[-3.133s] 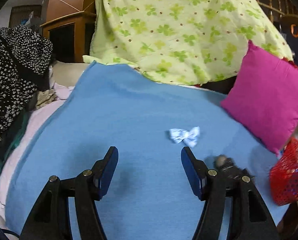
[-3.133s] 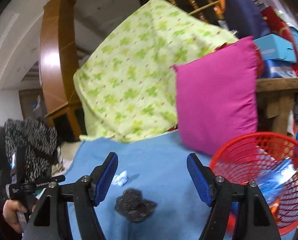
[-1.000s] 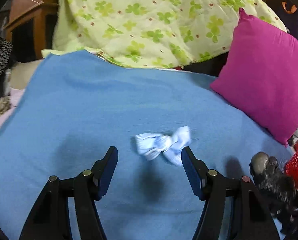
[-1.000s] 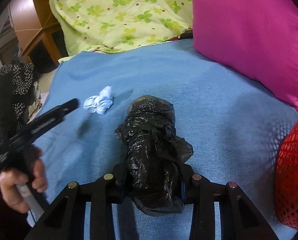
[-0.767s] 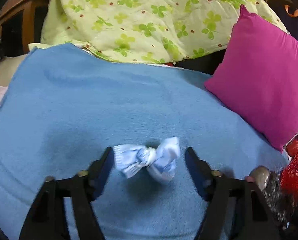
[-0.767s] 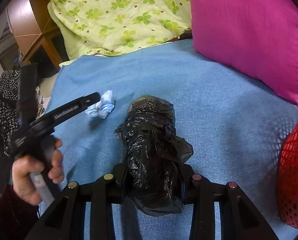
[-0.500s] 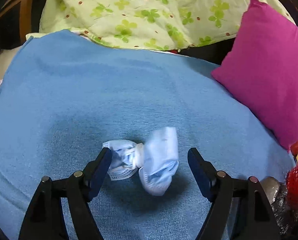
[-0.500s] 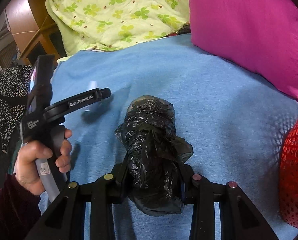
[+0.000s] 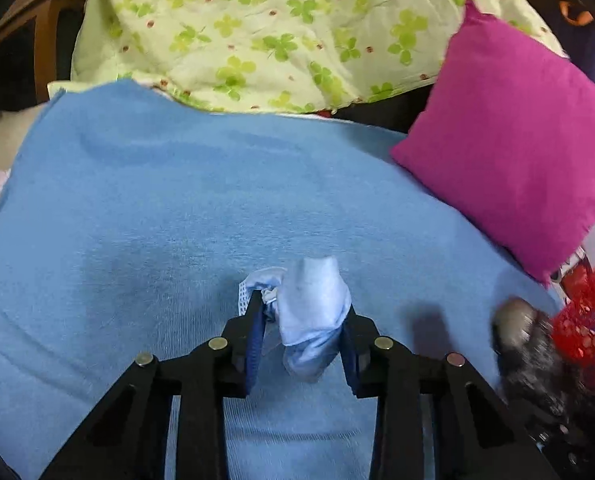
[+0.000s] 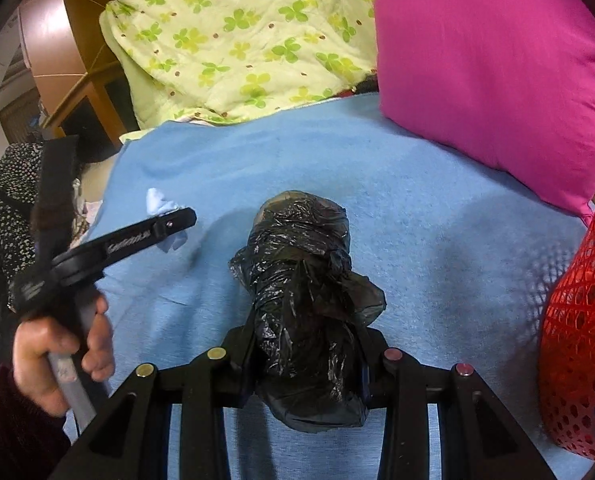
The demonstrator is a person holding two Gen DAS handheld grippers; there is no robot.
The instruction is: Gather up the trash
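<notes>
Blue blanket covers the bed, pink pillow at its right side, red basket at the right edge. Right gripper clamps a black plastic bag bundle over the blanket. Left gripper, jaws just closing, pinches a crumpled pale blue mask, barely lifted.
</notes>
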